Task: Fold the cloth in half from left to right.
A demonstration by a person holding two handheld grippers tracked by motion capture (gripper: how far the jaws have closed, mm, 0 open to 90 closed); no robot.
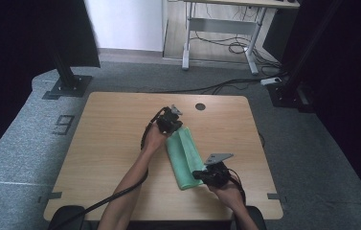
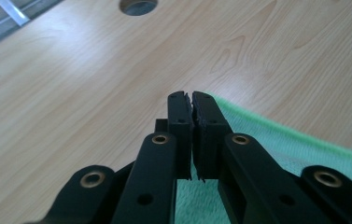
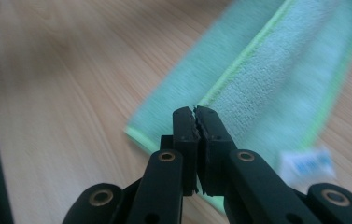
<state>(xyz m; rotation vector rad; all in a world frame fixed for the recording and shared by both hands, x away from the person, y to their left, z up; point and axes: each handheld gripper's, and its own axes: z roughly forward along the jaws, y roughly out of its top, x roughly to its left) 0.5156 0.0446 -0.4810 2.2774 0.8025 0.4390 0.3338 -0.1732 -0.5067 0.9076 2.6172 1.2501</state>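
1. Left gripper (image 1: 171,120) sits at the far end of the green cloth (image 1: 184,158). In the left gripper view its jaws stand pressed together, nothing between them; the cloth's hemmed edge runs just past the tips, to the right and beneath.

2. Right gripper (image 1: 202,175) sits at the near end of the same cloth. Right gripper view: jaws likewise closed on themselves, empty, tips poised over the near corner where the two folded flaps meet.

3. Cloth lies flat on the wooden table (image 1: 111,143), between the two grippers, folded lengthwise into a narrow strip with a seam down its middle. A small white care tag (image 3: 308,164) shows right of the right gripper's jaws.

4. Reading: one gripper at each short end suits the next fold. With the strip pinned or picked at both ends it stays straight, so the layers would not skew.

5. Neither gripper holds fabric now. Judged stage: lengthwise folds done, grippers between grips. Next step likely calls for opening the jaws and taking an end edge.

6. Risk: the stacked layers may slide apart if only the top flap is caught.

7. Cable hole (image 2: 138,5) in the tabletop lies beyond the left gripper's tips, well apart from the cloth.
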